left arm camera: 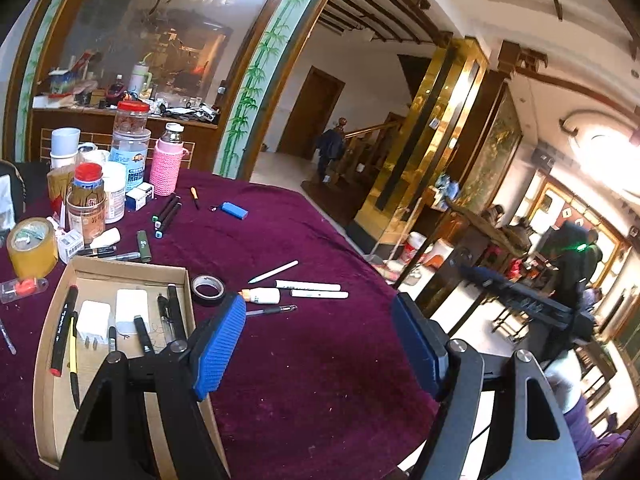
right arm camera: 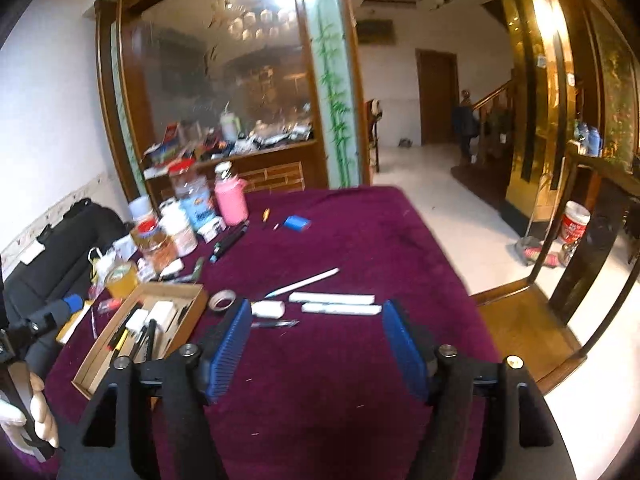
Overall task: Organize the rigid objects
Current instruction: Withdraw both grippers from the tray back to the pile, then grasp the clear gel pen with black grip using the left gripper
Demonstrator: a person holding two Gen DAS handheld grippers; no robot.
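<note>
An open cardboard box [left arm camera: 128,269] [right arm camera: 170,289] on the purple tablecloth holds pens, markers and white chargers. Right of it lie a black tape roll [left arm camera: 207,289] [right arm camera: 223,301], a small white bottle [left arm camera: 262,295] [right arm camera: 269,308], two white pens [left arm camera: 307,285] [right arm camera: 332,298], a white stylus [left arm camera: 273,272] [right arm camera: 304,282] and a black gel pen [left arm camera: 272,311] [right arm camera: 276,324]. My left gripper [left arm camera: 320,320] hovers open above the cloth beside the box, nothing between its blue pads. My right gripper [right arm camera: 316,320] is open and empty too, above the cloth just short of the loose pens.
Jars, bottles, a pink-sleeved bottle [left arm camera: 166,166] and yellow tape [left arm camera: 32,246] crowd the table's far left. Dark markers [left arm camera: 168,216] and a blue block [left arm camera: 234,210] lie farther back. A wooden chair [right arm camera: 520,320] stands at the table's right edge. A gloved hand [right arm camera: 24,420] shows at lower left.
</note>
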